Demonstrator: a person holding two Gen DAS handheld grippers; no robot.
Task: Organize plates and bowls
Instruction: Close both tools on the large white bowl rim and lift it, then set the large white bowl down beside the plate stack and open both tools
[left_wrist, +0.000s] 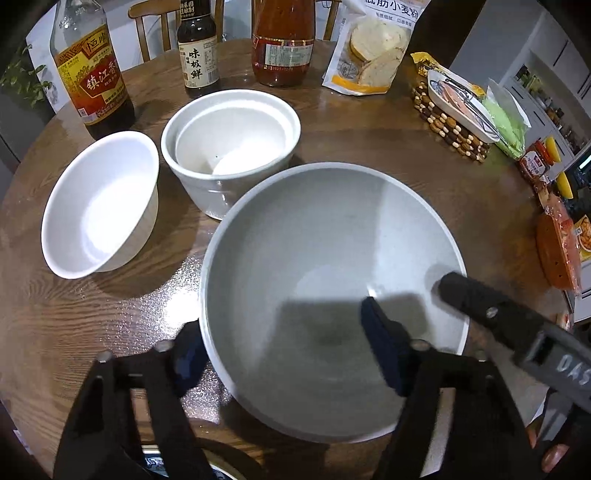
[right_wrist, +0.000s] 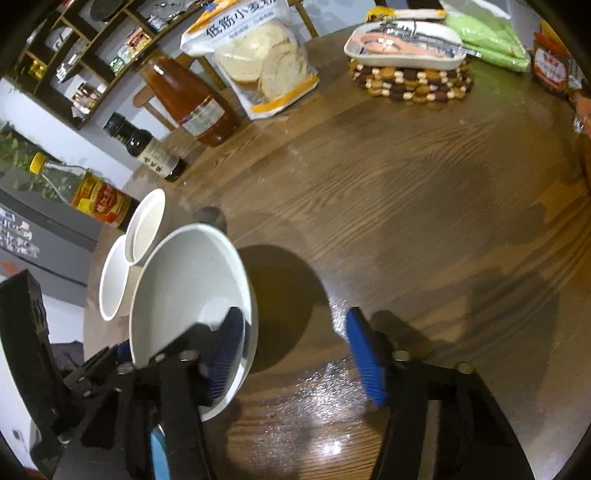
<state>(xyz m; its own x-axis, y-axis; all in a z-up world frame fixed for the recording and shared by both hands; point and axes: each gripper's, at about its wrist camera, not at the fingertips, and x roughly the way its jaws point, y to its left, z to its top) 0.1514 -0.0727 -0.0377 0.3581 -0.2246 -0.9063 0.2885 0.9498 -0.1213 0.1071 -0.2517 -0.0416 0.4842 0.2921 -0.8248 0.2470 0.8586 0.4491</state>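
Observation:
A large grey-white bowl (left_wrist: 325, 258) stands on the round wooden table (left_wrist: 388, 140). My left gripper (left_wrist: 284, 350) is open and straddles the bowl's near-left rim, one finger outside, one inside. My right gripper (right_wrist: 295, 350) is open too; its left finger (right_wrist: 225, 350) sits inside the bowl (right_wrist: 184, 280) at its right rim, its right finger over bare table. That finger shows in the left wrist view (left_wrist: 476, 295). Behind stand a white bowl (left_wrist: 99, 203) and a white ramekin with a smaller dish nested inside (left_wrist: 229, 147).
Three sauce bottles (left_wrist: 92, 77) and a flour bag (left_wrist: 373, 51) line the table's far edge. A dish of food sits on a beaded trivet (left_wrist: 450, 125) at the right, with green and red packets (left_wrist: 554, 240) beyond it. A patterned plate rim (left_wrist: 155, 461) shows below.

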